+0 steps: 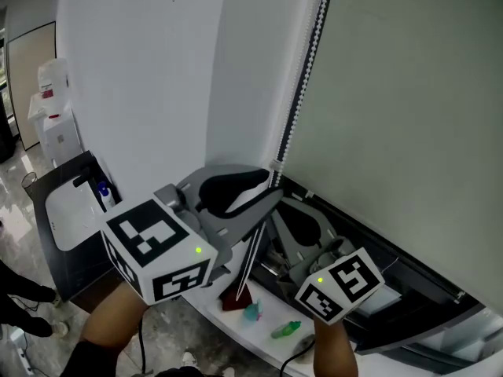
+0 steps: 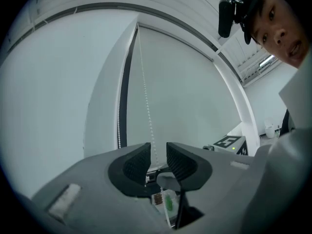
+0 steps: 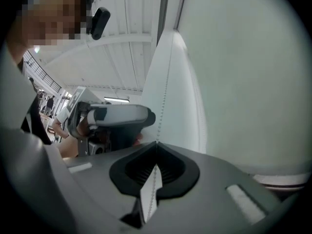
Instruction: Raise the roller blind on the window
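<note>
1. Two grippers are working at one cord. On the left gripper (image 2: 157,152) the jaws stand apart. The bead chain (image 2: 145,101) runs up between the pads and neither pad presses on it, so nothing is gripped.
2. The right gripper (image 3: 157,145) sits just below the left one. Its jaws are closed together on the same bead chain, which enters at the tips and comes out under the pads. This gripper carries the hold.
3. Above the grippers the bead chain runs straight along the left edge of the blind (image 1: 409,116). Its top is out of view.
4. On the sill (image 1: 263,345) there are small items (image 1: 251,312), red, teal and green, near its front edge below the grippers. None is touched.
5. The blind's cloth covers all of the window that shows, and no bare glass is seen. Its lower edge lies close to the dark frame (image 1: 409,289) at the sill's back edge.
6. Judgement on progress: the blind reads as down or nearly so, and little or no lift is visible. With one gripper holding and the other free above it, this looks like a hand-over-hand pull. Nearly all of the raise is left to do.
</note>
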The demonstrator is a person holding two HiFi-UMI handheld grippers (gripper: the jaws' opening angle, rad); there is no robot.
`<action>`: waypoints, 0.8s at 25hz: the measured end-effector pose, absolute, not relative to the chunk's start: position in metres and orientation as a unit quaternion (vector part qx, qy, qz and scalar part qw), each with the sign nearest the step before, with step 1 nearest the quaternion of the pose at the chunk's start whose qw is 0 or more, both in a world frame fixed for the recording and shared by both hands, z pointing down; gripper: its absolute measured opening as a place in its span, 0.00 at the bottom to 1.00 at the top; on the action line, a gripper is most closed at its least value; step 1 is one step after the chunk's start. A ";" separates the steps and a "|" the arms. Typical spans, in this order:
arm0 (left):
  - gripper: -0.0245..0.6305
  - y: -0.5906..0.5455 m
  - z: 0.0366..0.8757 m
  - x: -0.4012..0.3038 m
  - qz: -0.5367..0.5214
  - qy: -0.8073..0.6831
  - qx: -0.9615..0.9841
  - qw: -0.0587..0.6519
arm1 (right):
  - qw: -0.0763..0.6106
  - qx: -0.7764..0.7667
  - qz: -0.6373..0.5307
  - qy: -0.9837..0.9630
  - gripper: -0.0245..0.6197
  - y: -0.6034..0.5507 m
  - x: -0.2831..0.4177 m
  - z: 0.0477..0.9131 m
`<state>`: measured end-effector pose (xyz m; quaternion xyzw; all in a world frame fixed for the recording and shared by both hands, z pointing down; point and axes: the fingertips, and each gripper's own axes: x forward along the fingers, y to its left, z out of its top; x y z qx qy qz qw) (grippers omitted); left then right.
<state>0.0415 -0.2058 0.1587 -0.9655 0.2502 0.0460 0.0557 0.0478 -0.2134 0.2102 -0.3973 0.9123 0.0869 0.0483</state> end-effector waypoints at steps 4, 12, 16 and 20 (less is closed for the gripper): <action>0.20 -0.211 0.165 0.048 0.035 0.251 -0.966 0.051 | 0.024 -0.399 0.075 0.913 0.05 -0.214 0.043 0.242; 0.20 -0.221 0.166 0.063 0.033 0.255 -0.965 0.048 | 0.024 -0.401 0.039 0.915 0.05 -0.210 0.053 0.274; 0.18 -0.222 0.165 0.064 0.027 0.261 -0.963 0.060 | 0.023 -0.404 0.027 0.914 0.05 -0.207 0.052 0.286; 0.09 -0.222 0.169 0.064 0.028 0.268 -0.961 0.064 | 0.023 -0.410 0.018 0.912 0.05 -0.207 0.057 0.298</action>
